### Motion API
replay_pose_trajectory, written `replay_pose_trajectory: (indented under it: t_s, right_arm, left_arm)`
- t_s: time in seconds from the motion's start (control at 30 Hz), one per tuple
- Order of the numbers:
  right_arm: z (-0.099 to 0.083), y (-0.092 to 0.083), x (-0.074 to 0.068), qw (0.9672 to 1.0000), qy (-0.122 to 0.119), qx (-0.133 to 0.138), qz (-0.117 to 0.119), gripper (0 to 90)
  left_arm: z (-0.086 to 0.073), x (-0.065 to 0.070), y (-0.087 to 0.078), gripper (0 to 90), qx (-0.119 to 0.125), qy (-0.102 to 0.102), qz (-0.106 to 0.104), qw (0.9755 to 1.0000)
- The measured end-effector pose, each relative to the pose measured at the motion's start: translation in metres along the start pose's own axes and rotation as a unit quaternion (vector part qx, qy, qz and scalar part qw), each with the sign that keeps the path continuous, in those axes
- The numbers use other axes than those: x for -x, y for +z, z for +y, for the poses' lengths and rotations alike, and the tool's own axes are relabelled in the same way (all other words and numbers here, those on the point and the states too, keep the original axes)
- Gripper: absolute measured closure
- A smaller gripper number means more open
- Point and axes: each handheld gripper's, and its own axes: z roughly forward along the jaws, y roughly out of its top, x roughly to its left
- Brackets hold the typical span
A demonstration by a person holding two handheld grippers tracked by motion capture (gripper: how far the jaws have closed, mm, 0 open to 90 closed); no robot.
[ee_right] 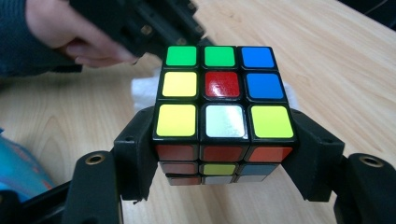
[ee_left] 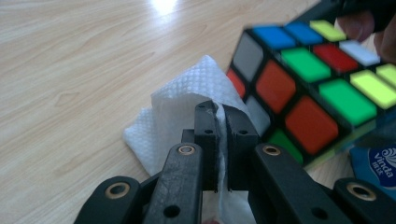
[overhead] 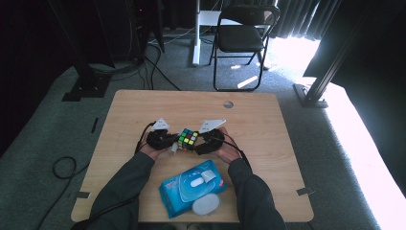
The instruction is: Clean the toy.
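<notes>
At table centre, the right gripper [ee_right: 224, 154] clamps the scrambled multicoloured plastic cube [ee_right: 219, 88]; from its 9 o'clock the left gripper [ee_left: 217, 140] pinches a folded white tissue [ee_left: 187, 100] against it. Wiping seems underway; next needs a gentle rub along that face

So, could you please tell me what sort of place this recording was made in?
Probably a lab or studio set up for recording: a small wooden table on grey carpet, a folding chair, black metal stands and dark curtains around it.
</notes>
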Motion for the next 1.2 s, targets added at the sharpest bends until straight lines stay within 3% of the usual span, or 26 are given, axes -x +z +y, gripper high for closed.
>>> replay_pose_trajectory:
  t_s: [0.2,0.8,0.9,1.2]
  right_arm:
    - [-0.001,-0.004,0.007,0.9996,0.022,0.006,-0.017,34.4]
    - [0.000,-0.006,0.010,0.9980,0.045,0.020,-0.039,34.4]
    - [0.002,-0.008,0.013,0.9966,0.060,0.040,-0.041,34.3]
    - [0.004,-0.004,0.011,0.9963,0.063,0.037,-0.044,34.4]
  left_arm:
    - [-0.004,0.001,0.003,85.7,-0.009,0.004,-0.003,0.9999]
    - [-0.010,0.000,0.003,85.7,-0.009,0.000,-0.003,1.0000]
    - [-0.013,0.004,0.006,85.6,-0.011,0.011,-0.010,0.9998]
    - [-0.009,0.015,0.008,85.6,-0.005,0.033,-0.019,0.9993]
